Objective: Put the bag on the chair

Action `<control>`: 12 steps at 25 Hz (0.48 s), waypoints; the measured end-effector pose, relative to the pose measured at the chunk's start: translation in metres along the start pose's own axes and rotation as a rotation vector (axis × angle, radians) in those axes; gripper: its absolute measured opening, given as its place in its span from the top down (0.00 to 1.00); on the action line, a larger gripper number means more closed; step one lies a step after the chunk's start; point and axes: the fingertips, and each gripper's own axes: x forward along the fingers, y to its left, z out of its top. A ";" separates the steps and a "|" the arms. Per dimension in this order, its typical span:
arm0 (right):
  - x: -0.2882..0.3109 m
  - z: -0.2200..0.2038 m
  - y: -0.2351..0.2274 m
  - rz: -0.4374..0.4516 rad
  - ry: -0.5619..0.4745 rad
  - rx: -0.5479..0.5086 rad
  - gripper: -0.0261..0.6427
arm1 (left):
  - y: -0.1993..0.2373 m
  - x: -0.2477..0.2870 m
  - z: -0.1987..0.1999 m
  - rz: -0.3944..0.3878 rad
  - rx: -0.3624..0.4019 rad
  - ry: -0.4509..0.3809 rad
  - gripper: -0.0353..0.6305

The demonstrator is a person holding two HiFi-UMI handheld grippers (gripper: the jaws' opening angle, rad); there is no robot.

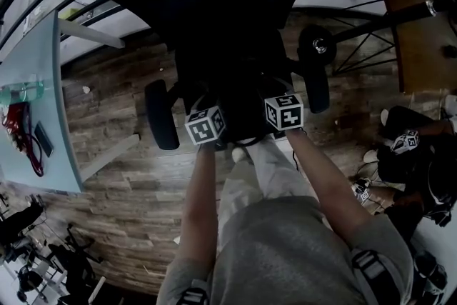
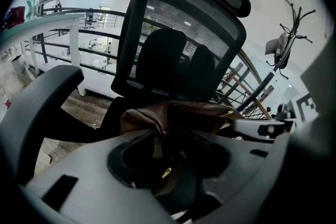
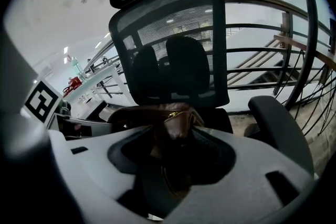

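Observation:
A brown leather bag (image 2: 181, 114) lies on the seat of a black mesh office chair (image 2: 178, 34), right in front of both grippers. In the left gripper view its strap (image 2: 160, 162) runs down between the jaws of my left gripper (image 2: 168, 160), whose dark pads stand apart from it. The right gripper view shows the bag (image 3: 170, 113) before the chair's backrest (image 3: 173, 44), with a fold of leather between the parted jaws of my right gripper (image 3: 170, 157). In the head view both marker cubes (image 1: 206, 125) (image 1: 284, 112) hover over the dark seat, and the bag is lost in shadow.
Black armrests (image 1: 161, 114) (image 1: 315, 86) flank the seat. A glass table (image 1: 46, 68) at the left carries a red item (image 1: 14, 118) and a phone (image 1: 44, 139). A person (image 1: 418, 146) sits at the right. A railing (image 3: 273, 50) runs behind the chair.

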 end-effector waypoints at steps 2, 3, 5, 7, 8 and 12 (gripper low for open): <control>-0.003 0.004 0.000 -0.006 -0.017 0.006 0.64 | -0.001 -0.004 0.001 -0.005 0.002 -0.012 0.66; -0.004 0.006 0.000 -0.012 -0.026 0.004 0.64 | -0.002 -0.006 0.001 -0.006 0.006 -0.018 0.65; -0.008 0.010 0.000 -0.023 -0.041 -0.007 0.61 | -0.004 -0.010 0.002 -0.004 0.012 -0.031 0.62; -0.012 0.012 0.002 -0.028 -0.043 -0.018 0.60 | -0.005 -0.016 0.002 -0.004 0.008 -0.039 0.61; -0.014 0.012 0.002 -0.029 -0.043 -0.022 0.60 | -0.006 -0.019 0.002 -0.004 0.004 -0.041 0.61; -0.023 0.013 0.006 -0.037 -0.053 -0.031 0.60 | -0.010 -0.031 0.003 -0.011 0.004 -0.053 0.61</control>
